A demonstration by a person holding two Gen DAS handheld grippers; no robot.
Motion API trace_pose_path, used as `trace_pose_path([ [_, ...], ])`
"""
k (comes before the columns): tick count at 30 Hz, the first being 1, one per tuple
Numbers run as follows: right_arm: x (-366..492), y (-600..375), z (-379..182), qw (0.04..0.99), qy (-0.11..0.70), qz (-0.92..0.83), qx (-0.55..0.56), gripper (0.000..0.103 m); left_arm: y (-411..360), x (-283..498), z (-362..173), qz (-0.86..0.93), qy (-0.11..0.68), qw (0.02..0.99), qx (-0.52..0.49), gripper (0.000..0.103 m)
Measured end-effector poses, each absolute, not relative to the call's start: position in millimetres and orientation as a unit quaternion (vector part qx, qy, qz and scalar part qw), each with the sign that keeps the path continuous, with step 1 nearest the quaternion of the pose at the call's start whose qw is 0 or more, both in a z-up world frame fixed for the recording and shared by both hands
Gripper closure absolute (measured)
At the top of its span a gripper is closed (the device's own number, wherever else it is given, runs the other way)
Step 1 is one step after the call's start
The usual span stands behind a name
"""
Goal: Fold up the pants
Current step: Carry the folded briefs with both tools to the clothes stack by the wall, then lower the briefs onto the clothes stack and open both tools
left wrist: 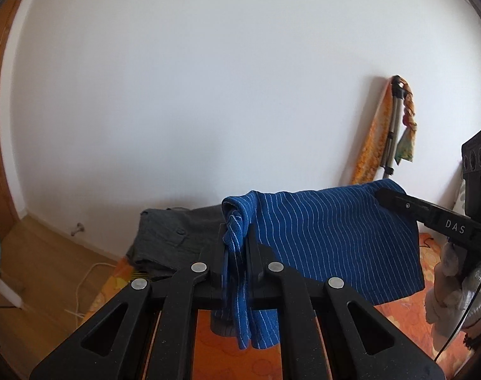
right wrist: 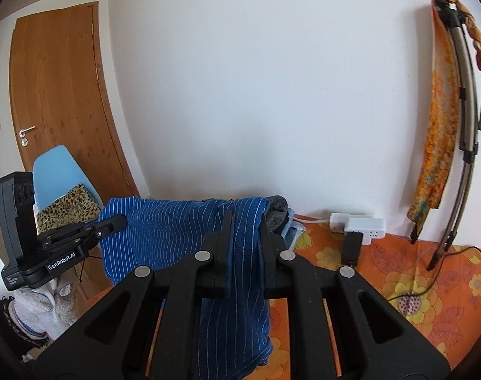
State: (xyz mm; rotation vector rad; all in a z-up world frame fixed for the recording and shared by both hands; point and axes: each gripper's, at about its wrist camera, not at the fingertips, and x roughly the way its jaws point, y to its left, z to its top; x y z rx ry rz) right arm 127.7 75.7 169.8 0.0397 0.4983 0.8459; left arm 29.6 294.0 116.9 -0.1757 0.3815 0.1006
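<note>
Blue pants with thin white stripes (left wrist: 329,231) hang stretched in the air between both grippers, above an orange flowered cloth (left wrist: 408,323). My left gripper (left wrist: 237,240) is shut on a bunched corner of the pants, which drapes down between its fingers. My right gripper (right wrist: 245,221) is shut on the other end of the pants (right wrist: 177,231). The right gripper shows in the left wrist view (left wrist: 383,194), the left gripper in the right wrist view (right wrist: 118,221).
Dark grey folded clothes (left wrist: 167,237) lie on the surface's far end by the white wall. A grey and light blue clothes pile (right wrist: 281,215), a white power strip (right wrist: 357,224), a leaning tripod with an orange scarf (right wrist: 455,126), a blue chair (right wrist: 57,171) and a wooden door (right wrist: 60,95) stand around.
</note>
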Motion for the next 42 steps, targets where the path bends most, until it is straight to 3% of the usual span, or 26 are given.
trace_pose_path([
  [10,187,172,152,0.876,0.250,0.412,0.026,0.091,363,74,104,0.091,0.189,0.973,-0.099,0.096],
  [31,324,280,25,0.854,0.379,0.356,0.030,0.091,441,207,-4,0.123,0.294,0.937,-0.147,0.096],
  [35,335,279,14,0.850,0.396,0.347,0.028,0.090,451,218,-8,0.125,0.307,0.929,-0.163,0.090],
  [38,337,276,15,0.848,0.398,0.350,0.022,0.087,454,216,-4,0.146,0.311,0.926,-0.155,0.077],
  [42,330,273,26,0.858,0.386,0.340,0.001,0.077,465,210,-1,0.156,0.312,0.922,-0.170,0.076],
])
